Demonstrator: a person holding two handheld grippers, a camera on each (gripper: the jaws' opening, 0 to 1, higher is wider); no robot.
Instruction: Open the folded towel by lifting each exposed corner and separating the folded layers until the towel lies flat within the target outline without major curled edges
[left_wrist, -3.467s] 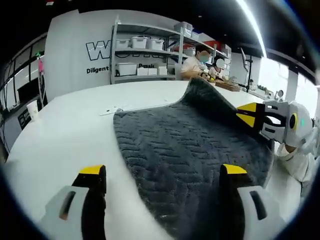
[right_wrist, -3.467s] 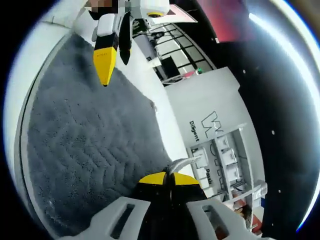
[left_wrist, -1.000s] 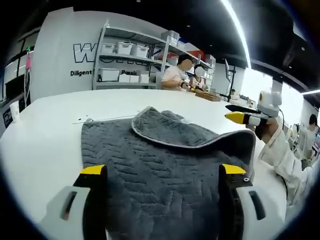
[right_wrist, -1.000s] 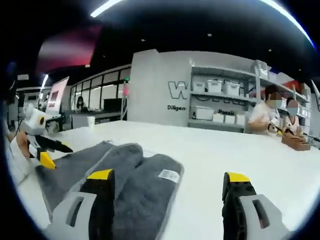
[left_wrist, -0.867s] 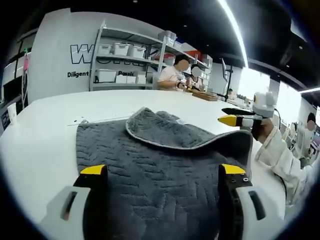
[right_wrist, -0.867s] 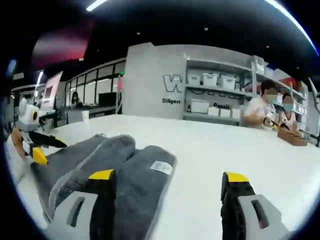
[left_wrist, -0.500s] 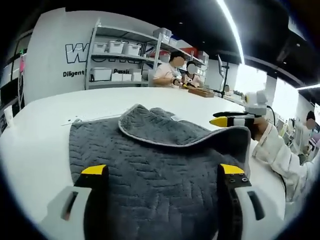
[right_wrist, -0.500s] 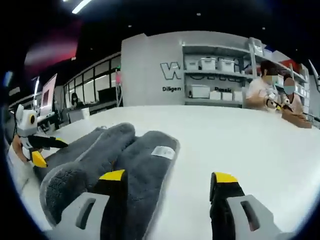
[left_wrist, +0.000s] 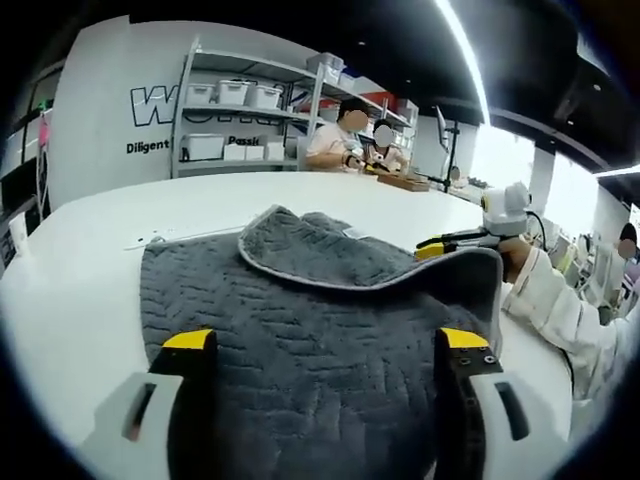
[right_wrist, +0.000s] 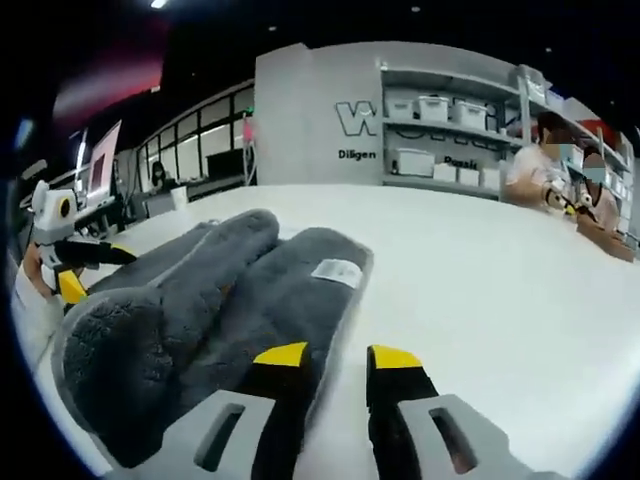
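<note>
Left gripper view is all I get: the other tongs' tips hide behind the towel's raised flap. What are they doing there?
Observer: In the right gripper view, the right tongs are nearly closed, straddling the edge of the towel; I cannot confirm a real pinch.
Operator: Is the towel flat over there?
Observer: No, it bunches into two thick rolls side by side.
Operator: Anything marking that edge?
Observer: A small white label lies on the right-hand roll, just beyond the tongs.

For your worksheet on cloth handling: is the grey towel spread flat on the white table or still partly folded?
Partly folded. In the left gripper view a flap of the towel lies doubled over; in the right gripper view it forms rolled ridges on the table.
</note>
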